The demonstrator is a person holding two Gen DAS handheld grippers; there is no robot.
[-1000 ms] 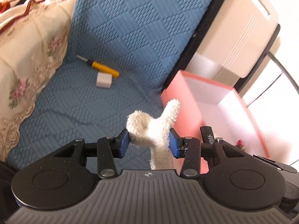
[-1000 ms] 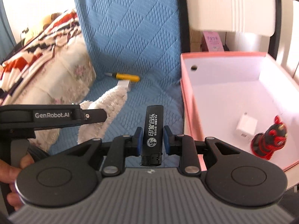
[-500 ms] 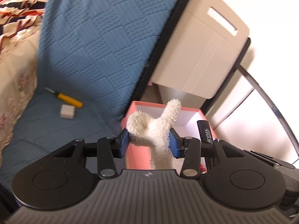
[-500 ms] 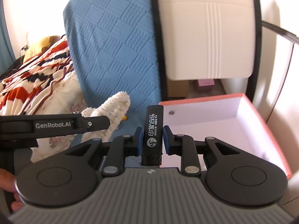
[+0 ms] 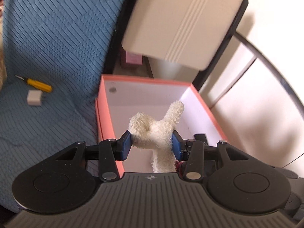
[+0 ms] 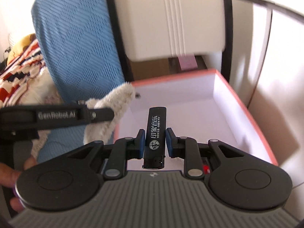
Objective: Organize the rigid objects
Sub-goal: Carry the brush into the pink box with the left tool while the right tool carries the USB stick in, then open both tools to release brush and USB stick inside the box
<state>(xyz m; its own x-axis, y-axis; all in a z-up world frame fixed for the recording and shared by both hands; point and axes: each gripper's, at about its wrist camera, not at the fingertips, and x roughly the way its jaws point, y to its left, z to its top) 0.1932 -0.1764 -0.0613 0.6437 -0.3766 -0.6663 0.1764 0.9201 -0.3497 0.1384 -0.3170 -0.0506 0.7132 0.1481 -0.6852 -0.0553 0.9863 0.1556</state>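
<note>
My left gripper is shut on a white fluffy plush toy and holds it above the near end of an open pink box with a white inside. My right gripper is shut on a black lighter with white print, held upright over the same pink box. The plush toy and the left gripper's side show at the left of the right wrist view. A yellow utility knife and a small white charger block lie on the blue quilted cover.
A beige plastic chair back with a black frame stands behind the box. A small pink carton sits under it. A dark curved rail runs along the white wall at the right. Patterned bedding lies at the left.
Both grippers have moved right and forward, from above the blue cover to above the pink box. Both stay shut on the same things.
</note>
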